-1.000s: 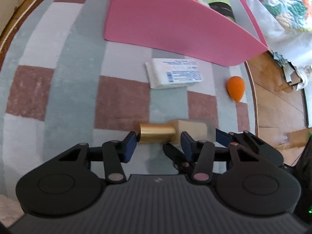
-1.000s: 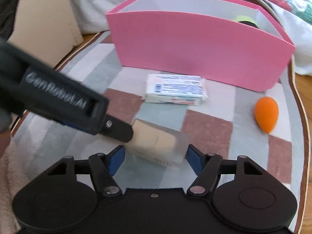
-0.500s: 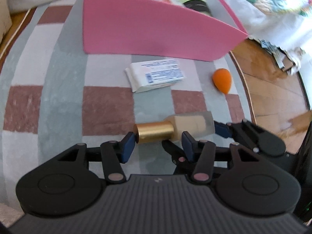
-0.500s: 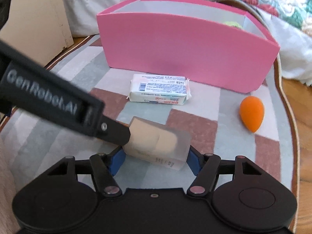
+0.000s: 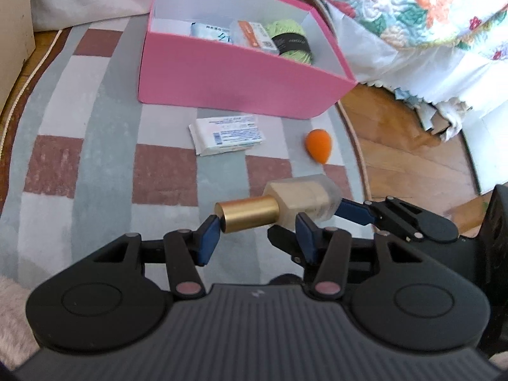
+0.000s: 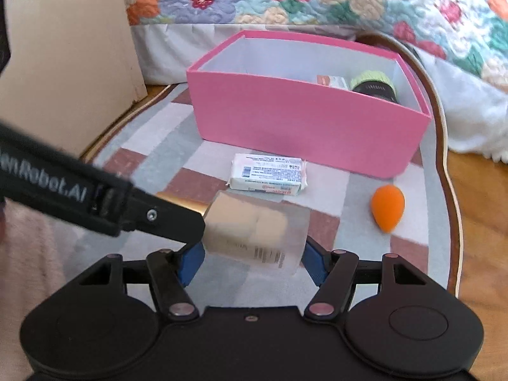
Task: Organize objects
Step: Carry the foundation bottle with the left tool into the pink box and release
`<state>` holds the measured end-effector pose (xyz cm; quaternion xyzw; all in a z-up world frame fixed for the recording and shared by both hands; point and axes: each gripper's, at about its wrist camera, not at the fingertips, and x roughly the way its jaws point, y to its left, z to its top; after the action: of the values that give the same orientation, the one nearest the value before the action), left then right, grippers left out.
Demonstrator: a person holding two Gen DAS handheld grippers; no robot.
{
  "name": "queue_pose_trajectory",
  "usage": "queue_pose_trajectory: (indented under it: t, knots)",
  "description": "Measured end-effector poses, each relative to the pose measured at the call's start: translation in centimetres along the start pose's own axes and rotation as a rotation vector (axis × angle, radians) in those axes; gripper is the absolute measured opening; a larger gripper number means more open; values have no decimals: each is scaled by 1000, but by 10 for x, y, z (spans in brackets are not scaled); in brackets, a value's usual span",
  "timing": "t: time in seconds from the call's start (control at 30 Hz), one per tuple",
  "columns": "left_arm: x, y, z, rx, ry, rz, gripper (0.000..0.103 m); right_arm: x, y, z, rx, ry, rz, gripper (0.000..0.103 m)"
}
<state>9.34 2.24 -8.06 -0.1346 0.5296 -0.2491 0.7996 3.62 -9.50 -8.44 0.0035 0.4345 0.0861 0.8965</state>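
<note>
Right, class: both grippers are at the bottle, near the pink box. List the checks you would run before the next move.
1. Hold by right gripper on bottle: ok; its jaws have just been closing, and the pads press the body.
2. Hold by left gripper on cap: cannot tell; one pad meets the cap end.
3. Bottle off the rug: ok.
4. Room in box: ok; left end bare.
5. Path to box: ok; pack and sponge lie low.
</note>
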Motion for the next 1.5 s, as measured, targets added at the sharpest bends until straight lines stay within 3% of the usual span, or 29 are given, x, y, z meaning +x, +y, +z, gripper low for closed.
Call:
queue_pose_trajectory:
  t: [0.17, 0.5, 0.87, 1.1, 1.23, 1.37, 1.5]
  knots:
    - [-27, -13, 10, 15, -45, -40, 50, -27, -3, 15, 9, -38, 7, 70]
    - [-87, -44, 45, 93, -153, -40, 50, -78, 3, 57, -62, -187, -24, 69]
    - [-123, -51, 103, 106, -193, 0, 50, -93, 7, 128, -100, -208, -18, 69]
    - [-101, -41, 150, 100, -208, 71, 50, -58, -1, 172, -119, -207, -6, 69]
    - [-67, -30, 162, 104, -223, 126, 50, -23, -15, 177, -86, -217, 21, 69]
    - [-23, -20, 175, 104, -201, 157, 50, 22, -37, 178, 5, -163, 62, 69]
    - [26, -10, 190, 66, -136, 123, 50, 59, -61, 179, 51, -81, 50, 69]
